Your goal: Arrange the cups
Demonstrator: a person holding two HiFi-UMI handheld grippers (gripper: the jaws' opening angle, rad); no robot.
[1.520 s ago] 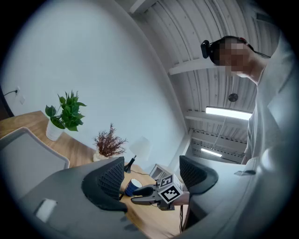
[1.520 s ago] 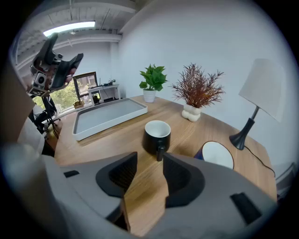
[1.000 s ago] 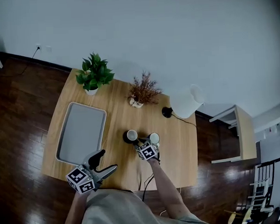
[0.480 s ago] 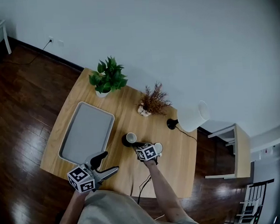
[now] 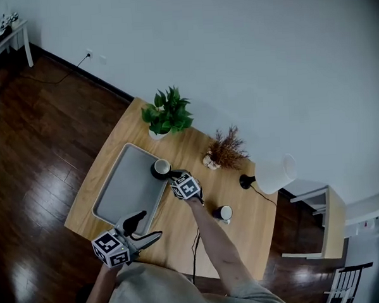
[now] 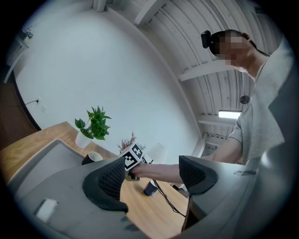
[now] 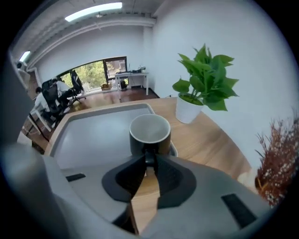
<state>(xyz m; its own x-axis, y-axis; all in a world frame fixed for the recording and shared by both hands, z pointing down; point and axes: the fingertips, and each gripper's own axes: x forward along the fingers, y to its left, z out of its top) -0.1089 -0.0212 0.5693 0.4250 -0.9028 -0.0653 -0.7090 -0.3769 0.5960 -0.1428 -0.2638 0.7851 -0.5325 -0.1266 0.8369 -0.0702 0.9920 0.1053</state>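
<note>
**Current state.** The right tool [image 7: 149, 161] is pressed together on the handle of the dark cup [image 7: 149, 133]. The cup is upright with its mouth facing up. In the head view it sits at the upper right corner of the tray [image 5: 118, 186], over or just inside the rim (whether its base touches the tray cannot be determined). The second cup [image 5: 224, 213] stands on the counter [image 5: 181, 233] at lower right, well apart from the tray. The left tool [image 6: 154, 177] is spread with nothing between its jaws, and hovers near the counter's lower edge.

**Probable step.** The first cup is being set onto the tray.

**Failure modes.**
- The grip is on the handle alone, so the cup may pivot between the pads and tilt.
- Release over the raised rim would leave the cup canted, and it could topple onto the counter.
- The cable [image 6: 167, 199] runs beside the second cup and could snag a tool during that pickup.
</note>
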